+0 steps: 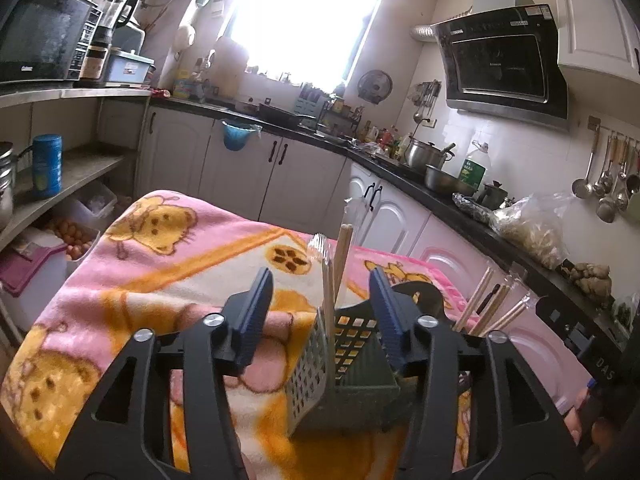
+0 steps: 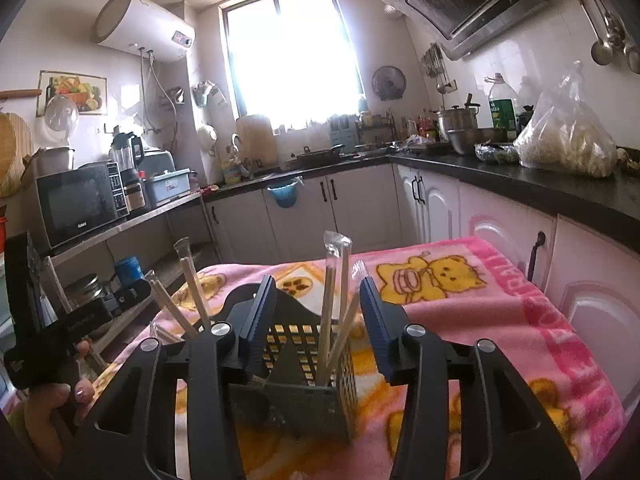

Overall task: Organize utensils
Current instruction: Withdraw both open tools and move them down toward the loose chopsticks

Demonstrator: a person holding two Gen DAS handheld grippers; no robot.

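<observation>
**Utensil caddy on blanket-covered worktop, both grippers standing off empty**

Item 1. Utensil caddy: dark perforated plastic holder with compartments, standing upright on a pink-and-orange cartoon-bear blanket that covers the worktop. Seen from the left wrist view as well.

Item 2. Chopsticks: pale wooden pairs, some in clear wrappers, standing in the caddy with tips leaning upward and fanning outward. Long axis near vertical, slightly tilted. A second group leans out on the caddy's far-left side in the right wrist view; which compartment it sits in cannot be told.

Item 3. Left gripper: blue-padded fingers spread wide, holding nothing. The caddy lies just ahead and between them, offset toward the right finger; one wrapped pair rises in the gap.

Item 4. Right gripper: fingers spread wide, empty. The caddy lies directly ahead, centred between the fingers, with the upright chopsticks in the gap, not touched.

Judgement: the right gripper looks better aligned for the next move, since the standing pairs sit squarely in its opening; closing would need to meet their sides across the near-vertical axis. No loose utensils show on the blanket.
</observation>
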